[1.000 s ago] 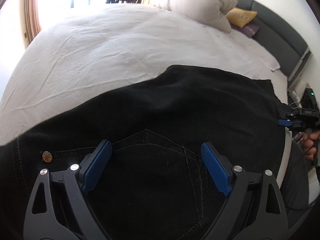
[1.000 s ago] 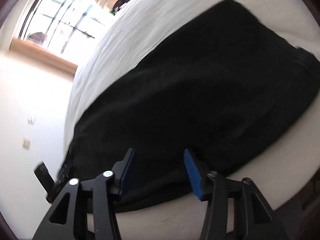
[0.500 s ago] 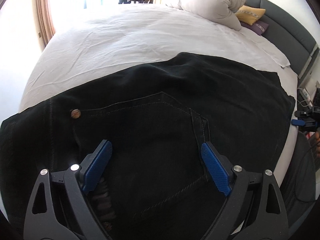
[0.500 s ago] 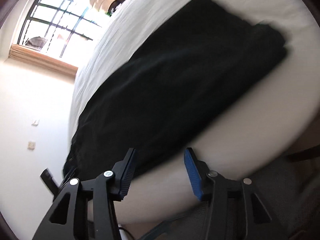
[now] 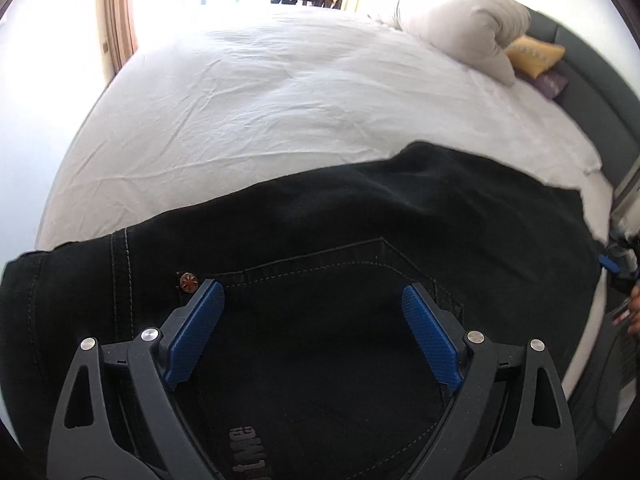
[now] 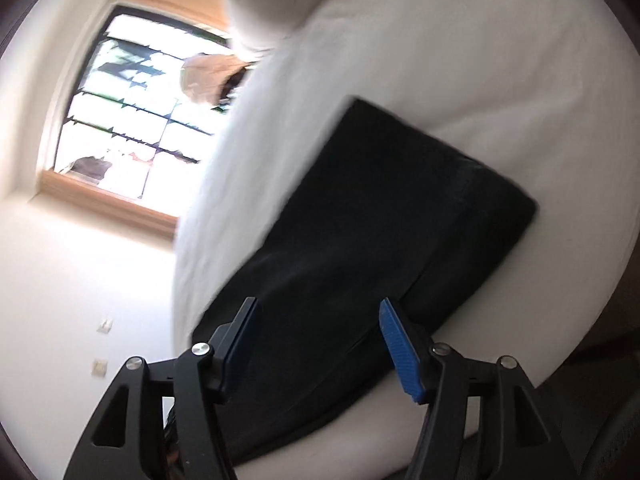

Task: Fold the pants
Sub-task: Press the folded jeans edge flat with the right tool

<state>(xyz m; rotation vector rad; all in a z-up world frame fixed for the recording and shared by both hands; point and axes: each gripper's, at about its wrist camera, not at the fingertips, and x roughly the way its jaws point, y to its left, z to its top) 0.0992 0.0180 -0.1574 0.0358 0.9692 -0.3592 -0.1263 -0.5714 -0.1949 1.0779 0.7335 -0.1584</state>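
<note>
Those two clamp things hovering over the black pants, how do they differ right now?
The left tool has its blue pads spread wide over the back pocket of the black pants; the right tool stands narrower, though its jaws have just been opening. The left tool looks down at the waist end; the right tool looks along the folded edge on the white bed sheet. Both are open and hold nothing.

Left gripper point(image 5: 312, 312): pointing steeply downward, jaws standing wide apart, blue pads point(image 5: 194, 338) gripping nothing.
Right gripper point(image 6: 318, 332): angling downward, rolled to one side, jaws just opening wider, nothing pinched between them.
Hand point(image 5: 634, 312): showing only as fingers at the left view's right edge.
</note>
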